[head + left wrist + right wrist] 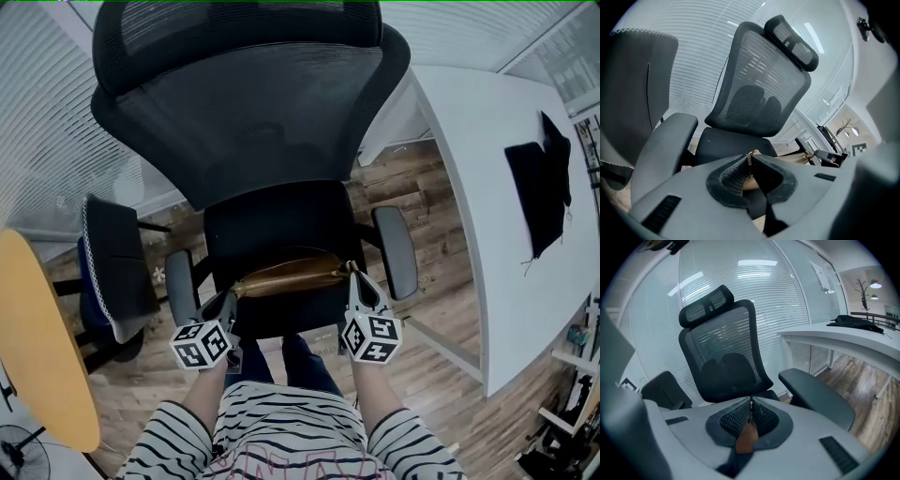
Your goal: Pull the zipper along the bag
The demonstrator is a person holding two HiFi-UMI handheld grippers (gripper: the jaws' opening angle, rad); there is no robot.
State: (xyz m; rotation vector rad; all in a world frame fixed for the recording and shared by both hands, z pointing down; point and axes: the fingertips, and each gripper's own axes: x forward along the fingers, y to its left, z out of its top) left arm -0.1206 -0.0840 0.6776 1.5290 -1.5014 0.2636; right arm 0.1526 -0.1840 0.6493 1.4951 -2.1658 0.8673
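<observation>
A tan leather bag (291,277) lies across the front of a black office chair's seat (272,220). My left gripper (232,298) is at the bag's left end. In the left gripper view my left gripper (751,161) is shut on a thin tan edge of the bag (792,158), which stretches away to the right. My right gripper (352,270) is at the bag's right end. In the right gripper view my right gripper (751,416) is shut on a brown leather tab (748,437). I cannot tell whether that tab is the zipper pull.
The chair's armrests (180,286) (396,251) flank both grippers, and its mesh backrest (253,112) rises behind the bag. A white desk (487,187) with a black cloth (542,192) stands to the right. A second dark chair (117,267) and a yellow round table (37,347) are to the left.
</observation>
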